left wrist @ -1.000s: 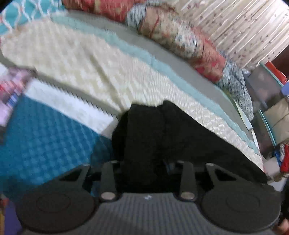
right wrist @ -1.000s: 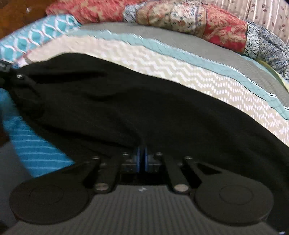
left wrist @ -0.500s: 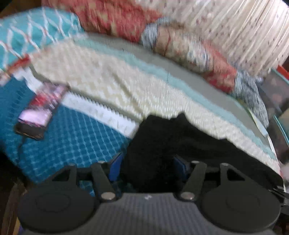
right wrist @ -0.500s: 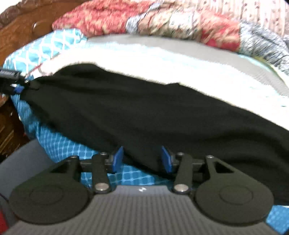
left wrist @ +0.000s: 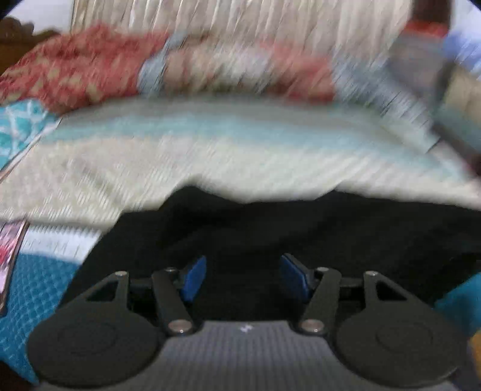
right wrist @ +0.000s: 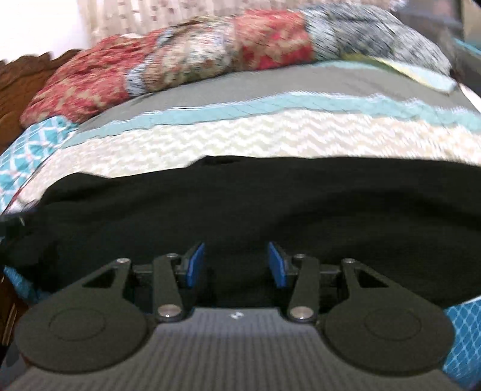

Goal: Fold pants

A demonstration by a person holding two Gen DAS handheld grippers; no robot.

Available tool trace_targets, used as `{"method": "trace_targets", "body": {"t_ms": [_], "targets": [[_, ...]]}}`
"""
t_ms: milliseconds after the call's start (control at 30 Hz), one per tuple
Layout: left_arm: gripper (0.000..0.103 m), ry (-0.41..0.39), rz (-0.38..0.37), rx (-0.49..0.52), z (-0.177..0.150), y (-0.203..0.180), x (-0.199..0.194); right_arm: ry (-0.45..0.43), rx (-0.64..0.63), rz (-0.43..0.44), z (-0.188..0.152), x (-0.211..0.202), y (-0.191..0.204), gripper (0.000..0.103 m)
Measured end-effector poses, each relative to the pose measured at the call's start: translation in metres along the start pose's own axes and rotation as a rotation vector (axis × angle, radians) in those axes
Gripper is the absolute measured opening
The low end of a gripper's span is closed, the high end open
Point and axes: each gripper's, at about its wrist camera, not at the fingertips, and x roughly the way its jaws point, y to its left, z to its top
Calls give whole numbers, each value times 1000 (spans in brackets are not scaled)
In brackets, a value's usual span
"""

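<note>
The black pants (left wrist: pixel 270 228) lie in a long band across the near edge of the bed; they also show in the right wrist view (right wrist: pixel 240 204). My left gripper (left wrist: pixel 243 278) is open, its blue pads apart just above the pants' near edge, holding nothing. My right gripper (right wrist: pixel 236 264) is open too, with its blue pads apart over the pants' near edge, and empty. The left wrist view is motion-blurred.
The bed has a cream zigzag quilt (right wrist: pixel 240 135) with teal and grey stripes. A red patterned rolled blanket (right wrist: pixel 180 60) lies along the far side. A phone (left wrist: pixel 10 249) lies at the left on the blue cover (left wrist: pixel 39 288). A curtain (left wrist: pixel 240 18) hangs behind.
Both grippers have let go of the pants and opened: the right was shut on the fabric a second ago. Both have drawn back and turned to face the bed squarely.
</note>
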Motion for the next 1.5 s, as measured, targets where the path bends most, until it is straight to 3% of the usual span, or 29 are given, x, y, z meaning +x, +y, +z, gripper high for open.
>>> {"method": "trace_targets", "body": {"t_ms": [33, 67, 133, 233, 367, 533, 800, 933, 1067, 1200, 1433, 1467, 1500], "targets": [[44, 61, 35, -8, -1, 5, 16, 13, 22, -44, 1, 4, -9, 49], [42, 90, 36, -18, -5, 11, 27, 27, 46, -97, 2, 8, -22, 48], [42, 60, 42, 8, -8, 10, 26, 25, 90, -163, 1, 12, -42, 44], [45, 72, 56, 27, -6, 3, 20, 3, 186, -106, 1, 4, -61, 39], [53, 73, -1, -56, 8, 3, 0, -97, 222, -87, -3, -27, -70, 47], [55, 25, -85, 29, 23, -39, -18, -259, 342, -76, -33, -85, -115, 47], [55, 92, -246, 187, 40, -136, 14, -382, 659, -151, -85, -132, -205, 55], [55, 151, -298, 178, 41, -164, 42, -414, 801, -125, -103, -136, -231, 57], [55, 241, -270, 187, 22, -178, 68, -453, 920, -72, -112, -129, -250, 57], [57, 206, -250, 272, 11, -184, 63, -515, 983, -33, -113, -132, -267, 56], [61, 209, -262, 249, 9, -178, 65, -562, 1075, 10, -111, -130, -289, 56], [62, 208, -263, 253, 10, -179, 65, -558, 1074, 8, -108, -129, -290, 55], [62, 208, -264, 257, 10, -180, 65, -554, 1070, 1, -106, -129, -290, 43]]}}
